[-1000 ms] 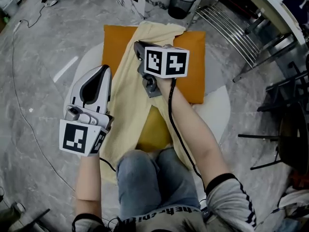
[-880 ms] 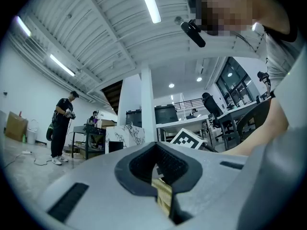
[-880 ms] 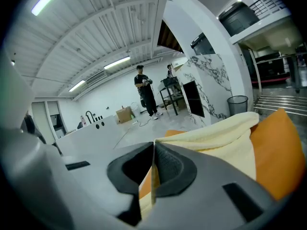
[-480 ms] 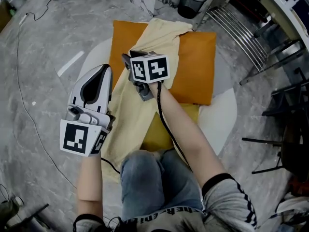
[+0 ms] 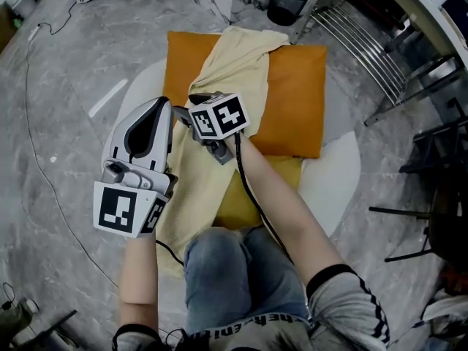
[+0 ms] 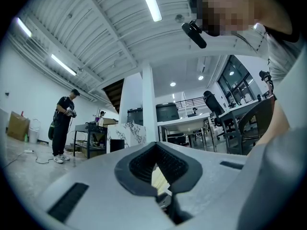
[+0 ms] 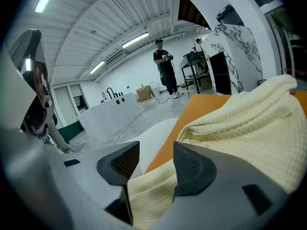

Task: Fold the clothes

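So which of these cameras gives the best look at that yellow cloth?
The head view: it shows nearly all the yellow cloth, draped lengthwise over the orange cushion. The right gripper view shows only a waffle-textured stretch up close. The left gripper view catches just a pale sliver.

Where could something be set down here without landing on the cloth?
Free: the right half of the orange cushion, between the yellow cloth and the cushion's right edge; the white mat right of it, out to the grey floor. Crowded: the left, where the left gripper hangs beside the right gripper, fingers just opened with cloth between them.
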Motion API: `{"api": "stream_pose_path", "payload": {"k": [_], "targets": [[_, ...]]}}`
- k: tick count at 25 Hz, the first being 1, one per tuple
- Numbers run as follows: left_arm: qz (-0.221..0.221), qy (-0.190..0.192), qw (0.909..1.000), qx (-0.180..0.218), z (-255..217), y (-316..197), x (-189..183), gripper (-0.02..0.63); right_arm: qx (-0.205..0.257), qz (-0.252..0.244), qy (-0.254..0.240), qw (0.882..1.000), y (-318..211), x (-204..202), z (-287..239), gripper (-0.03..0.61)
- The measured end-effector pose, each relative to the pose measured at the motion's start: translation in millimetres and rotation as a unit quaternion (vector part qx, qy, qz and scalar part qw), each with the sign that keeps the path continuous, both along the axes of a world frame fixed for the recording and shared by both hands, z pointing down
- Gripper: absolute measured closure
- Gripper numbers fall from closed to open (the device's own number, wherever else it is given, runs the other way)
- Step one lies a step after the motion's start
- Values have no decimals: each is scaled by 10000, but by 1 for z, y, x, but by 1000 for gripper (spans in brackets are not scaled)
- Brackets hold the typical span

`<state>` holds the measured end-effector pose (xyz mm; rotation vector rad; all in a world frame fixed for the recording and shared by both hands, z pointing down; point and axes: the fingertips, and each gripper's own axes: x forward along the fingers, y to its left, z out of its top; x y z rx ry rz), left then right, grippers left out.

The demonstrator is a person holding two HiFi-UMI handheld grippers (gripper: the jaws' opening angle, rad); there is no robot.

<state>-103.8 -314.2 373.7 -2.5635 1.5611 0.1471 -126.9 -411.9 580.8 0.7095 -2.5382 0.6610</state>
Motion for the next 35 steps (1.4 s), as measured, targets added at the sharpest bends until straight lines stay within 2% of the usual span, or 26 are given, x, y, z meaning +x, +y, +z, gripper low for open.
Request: {"api": "stream_pose_path", "payload": {"k": [4,7,13,17,19,23,29,32,35], "targets": [[-17,18,10000,-5,2,0,-4,611,93,301,-323,9990,-6,10,-15,382],[-16,72,10000,13,3,-1,-4,611,243,649,-561,9960,-23,33,-38,382],[155,97,9998,60,7,-6,8,611,684,1665,-463,9826,-82,122,-78,406],[286,91,9995,53,10,-16,19,611,710,2288,-311,9704,-116,177,-86,432],[317,112,9994,27,13,-23,21,611,602,2595,-222,9636,-130,199,-83,440],[290,106,9995,-57,20,-37,22,611,190,3167,-354,9477,-158,231,-72,440],[181,62,9997,-139,20,-56,25,611,-402,3697,-525,9268,-192,257,-52,440],[105,18,9998,-140,18,-63,27,611,-638,3777,-594,9218,-208,259,-42,440],[7,6,9999,-158,17,-67,25,611,-784,3779,-446,9214,-217,257,-30,441]]}}
